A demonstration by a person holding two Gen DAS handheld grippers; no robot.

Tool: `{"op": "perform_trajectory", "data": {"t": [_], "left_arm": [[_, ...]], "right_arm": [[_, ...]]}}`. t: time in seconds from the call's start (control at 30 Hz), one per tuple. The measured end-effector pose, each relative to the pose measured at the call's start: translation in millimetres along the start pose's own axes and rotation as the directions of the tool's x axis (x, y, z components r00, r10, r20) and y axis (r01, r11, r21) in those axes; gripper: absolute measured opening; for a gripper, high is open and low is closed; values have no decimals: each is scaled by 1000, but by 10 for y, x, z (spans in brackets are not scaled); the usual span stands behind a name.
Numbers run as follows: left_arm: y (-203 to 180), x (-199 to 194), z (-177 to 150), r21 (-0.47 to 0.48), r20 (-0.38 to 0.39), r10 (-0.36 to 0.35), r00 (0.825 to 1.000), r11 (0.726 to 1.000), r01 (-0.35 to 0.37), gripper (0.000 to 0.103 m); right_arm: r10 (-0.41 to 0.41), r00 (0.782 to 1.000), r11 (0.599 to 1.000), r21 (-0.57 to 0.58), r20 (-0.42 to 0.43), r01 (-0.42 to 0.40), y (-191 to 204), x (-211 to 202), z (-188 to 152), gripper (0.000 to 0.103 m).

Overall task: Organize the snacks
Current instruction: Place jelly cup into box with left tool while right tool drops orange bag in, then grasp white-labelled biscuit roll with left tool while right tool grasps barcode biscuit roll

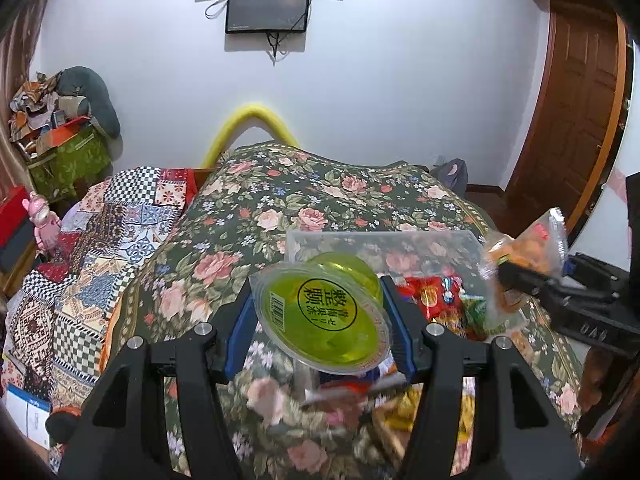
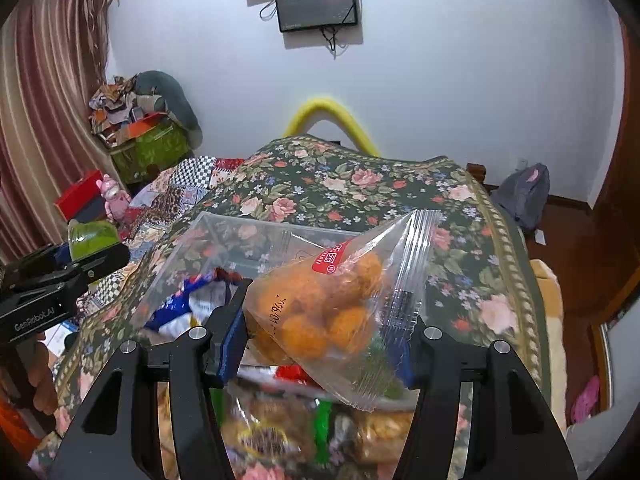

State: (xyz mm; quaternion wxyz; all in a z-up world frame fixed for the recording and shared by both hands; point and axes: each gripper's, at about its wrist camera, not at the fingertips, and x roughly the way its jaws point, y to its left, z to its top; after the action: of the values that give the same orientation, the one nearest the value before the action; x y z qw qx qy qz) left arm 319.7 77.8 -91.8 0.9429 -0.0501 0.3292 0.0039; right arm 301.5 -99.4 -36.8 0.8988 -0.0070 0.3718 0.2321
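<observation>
My left gripper (image 1: 320,316) is shut on a green jelly cup (image 1: 320,316) with a printed lid, held above the bed. It also shows at the left of the right wrist view (image 2: 94,240). My right gripper (image 2: 320,332) is shut on a clear bag of orange snack balls (image 2: 320,308), which also shows in the left wrist view (image 1: 528,248). A clear plastic box (image 1: 384,244) sits on the floral bedspread below both grippers, with several snack packets (image 1: 436,300) inside. Its rim shows in the right wrist view (image 2: 240,224).
More snack packets (image 2: 272,432) lie blurred on the bedspread beneath my right gripper. A patchwork quilt (image 1: 100,248) covers the bed's left side. Boxes and clutter (image 1: 60,132) stand at the far left by the curtain. A wooden door (image 1: 576,120) is at right.
</observation>
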Motion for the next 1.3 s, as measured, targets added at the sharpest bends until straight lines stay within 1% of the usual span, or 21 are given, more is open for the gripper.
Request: {"op": "perform_trajectory", "data": {"t": [0.13, 0.2, 0.3, 0.37, 0.43, 0.6, 0.67, 0.7, 0.73, 0.77, 0.9, 1.07, 1.17, 1.3], "left_arm": [[-52, 224, 81, 16, -37, -7, 999, 1000, 8, 58], [-76, 353, 102, 23, -64, -21, 998, 999, 23, 58], [-87, 552, 106, 0, -118, -54, 992, 998, 55, 58], [-115, 637, 110, 2, -134, -57, 989, 998, 58, 58], [-148, 685, 119, 16, -134, -43, 990, 999, 46, 58], [-202, 733, 103, 40, -139, -46, 989, 998, 52, 58], [-221, 717, 99, 53, -131, -34, 991, 998, 42, 58], [-226, 708, 106, 60, -128, -33, 991, 997, 41, 58], [-234, 694, 112, 63, -125, -42, 991, 997, 50, 58], [-238, 671, 119, 63, -122, -48, 991, 996, 57, 58], [-229, 536, 145, 54, -104, -55, 993, 997, 61, 58], [-258, 143, 118, 79, -53, -73, 996, 994, 77, 58], [-274, -128, 41, 90, -38, -92, 995, 991, 95, 59], [-268, -401, -141, 87, -37, -96, 995, 991, 99, 61]], "right_arm": [[6, 999, 1000, -13, -39, -6, 69, 238, 54, 55], [9, 998, 1000, -23, -58, -10, 100, 327, 81, 55], [11, 996, 999, -32, -94, -14, 131, 474, 85, 55], [4, 994, 999, -50, -112, -9, 157, 553, 75, 55], [-11, 992, 998, -70, -126, 2, 176, 619, 59, 56], [-32, 989, 996, -92, -146, 18, 197, 686, 22, 57], [-31, 989, 996, -88, -145, 18, 194, 685, 16, 60], [-28, 989, 996, -84, -142, 17, 188, 673, 13, 65], [-25, 990, 997, -80, -138, 14, 182, 652, 10, 71], [-22, 991, 997, -78, -131, 12, 177, 631, 11, 72], [-23, 994, 997, -78, -106, 15, 153, 513, 24, 73], [-14, 998, 998, -67, -69, 9, 77, 182, 11, 73], [-15, 999, 998, -65, -44, 12, 12, -45, -42, 73], [-27, 1000, 998, -61, -15, 26, -96, -326, -173, 74]]}}
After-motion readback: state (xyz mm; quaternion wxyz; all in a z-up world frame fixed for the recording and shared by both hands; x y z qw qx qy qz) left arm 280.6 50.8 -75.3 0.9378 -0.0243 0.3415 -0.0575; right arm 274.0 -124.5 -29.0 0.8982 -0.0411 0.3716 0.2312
